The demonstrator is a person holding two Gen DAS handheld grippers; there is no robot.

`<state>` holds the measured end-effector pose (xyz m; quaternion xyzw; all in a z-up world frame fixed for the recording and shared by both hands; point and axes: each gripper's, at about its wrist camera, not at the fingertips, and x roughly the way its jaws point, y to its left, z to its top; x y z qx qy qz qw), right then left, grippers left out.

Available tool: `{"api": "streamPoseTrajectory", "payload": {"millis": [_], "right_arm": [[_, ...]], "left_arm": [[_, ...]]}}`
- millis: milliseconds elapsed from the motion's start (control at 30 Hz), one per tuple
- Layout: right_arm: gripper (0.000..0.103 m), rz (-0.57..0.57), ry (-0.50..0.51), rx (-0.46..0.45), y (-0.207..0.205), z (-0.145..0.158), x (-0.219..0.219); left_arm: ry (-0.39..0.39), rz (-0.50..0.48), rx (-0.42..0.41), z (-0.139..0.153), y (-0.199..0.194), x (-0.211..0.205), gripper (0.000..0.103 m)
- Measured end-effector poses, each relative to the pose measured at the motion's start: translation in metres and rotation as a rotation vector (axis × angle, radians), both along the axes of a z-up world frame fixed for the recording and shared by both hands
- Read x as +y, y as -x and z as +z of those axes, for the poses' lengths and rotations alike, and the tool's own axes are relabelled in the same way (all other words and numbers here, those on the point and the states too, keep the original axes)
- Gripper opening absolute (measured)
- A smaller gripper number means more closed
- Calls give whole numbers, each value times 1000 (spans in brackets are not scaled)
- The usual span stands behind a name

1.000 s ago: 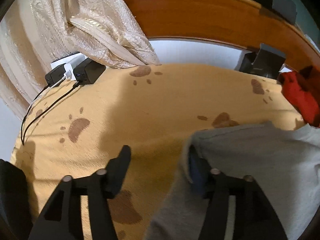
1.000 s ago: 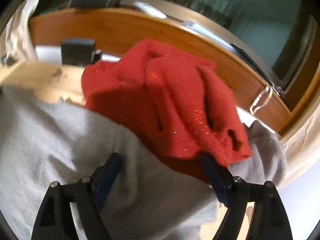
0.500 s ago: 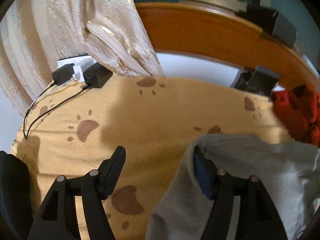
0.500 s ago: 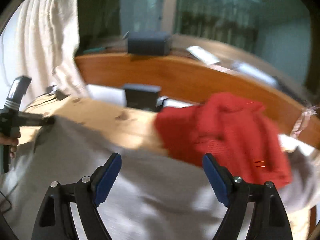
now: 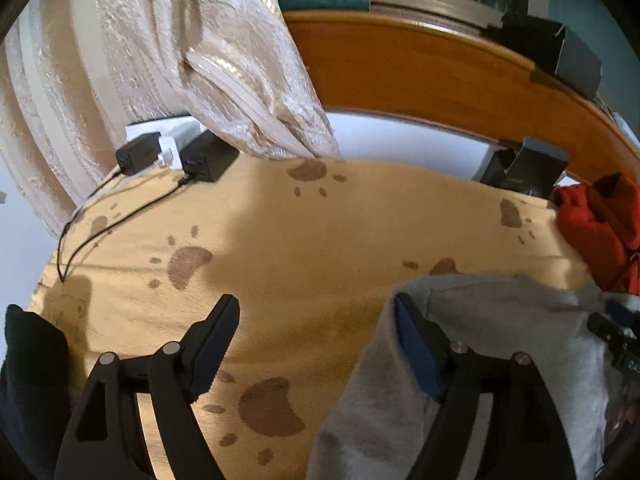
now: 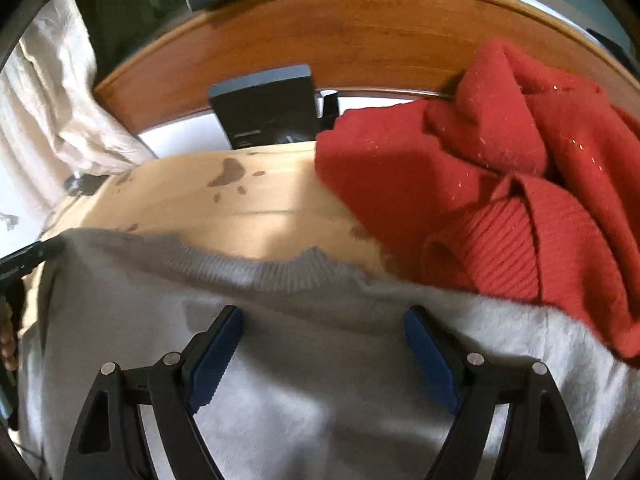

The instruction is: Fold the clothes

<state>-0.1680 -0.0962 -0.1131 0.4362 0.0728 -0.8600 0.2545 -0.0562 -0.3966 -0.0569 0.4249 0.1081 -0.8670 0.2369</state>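
Note:
A grey sweater (image 5: 500,312) lies on a yellow blanket with brown paw prints (image 5: 320,232). My left gripper (image 5: 316,308) is open at the sweater's left edge, and the grey cloth drapes over its right finger. In the right wrist view the grey sweater (image 6: 312,392) spreads below me, with its ribbed collar (image 6: 280,276) just ahead. Over the cloth behind that collar hangs my right gripper (image 6: 323,316), open and holding nothing. A crumpled red sweater (image 6: 500,184) rests on the grey one's far right side and shows as the red sweater (image 5: 592,232) in the left wrist view.
A wooden headboard (image 5: 420,68) curves along the back. A cream curtain (image 5: 160,40) hangs at the left above black chargers (image 5: 208,158) with cables. A dark box (image 6: 268,112) stands by the headboard. The left gripper's tip (image 6: 28,256) and a hand (image 6: 8,340) show at the left.
The right view swung off the red sweater, rose, then came down over the grey sweater's collar. The left gripper drew back a little, still open with grey cloth over its right finger.

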Motion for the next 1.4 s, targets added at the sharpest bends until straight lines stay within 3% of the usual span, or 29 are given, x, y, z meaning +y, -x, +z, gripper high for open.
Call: {"api": "streamPoseTrajectory", "payload": {"millis": [67,267,467,667,767,867,933,1000,1033,1167,1200,1267,1400], "right_arm": [[86,-6,-43,30,7,-2,-10],[102,-15,-122,34,25,-7,-35],[102,8,-59,41,19,2,-26],[102,-11,10,106,3,36,-9],[102,-24,9,102,7,40,-7],[102,-37,6,76,4,37,-3],[102,-26,4,71,-2,34,-2],[102,-13,14,66,-6,33,-2],[102,-9,40,53,-6,34,-2],[102,6,143,1,-6,38,-1],[102,9,169,-12,-6,38,-1],[102,13,201,-58,-5,37,-4],[102,8,134,-124,-2,25,-16]], "left_arm": [[-7,-6,-11,-4,3,0,82],[23,-65,-121,-26,13,2,82],[-35,-19,-36,-4,-8,-13,83],[-15,-12,31,22,-12,-5,84],[52,-59,-33,17,6,4,85],[246,-186,-242,-11,29,16,85],[300,-221,-293,-21,28,15,84],[228,-204,-260,-17,25,4,85],[156,-182,-235,-14,23,-4,86],[-311,-47,-48,-10,11,-50,87],[-397,-23,2,-8,7,-57,87],[-408,-3,65,2,0,-56,87],[-275,42,128,31,-8,-36,87]]}}
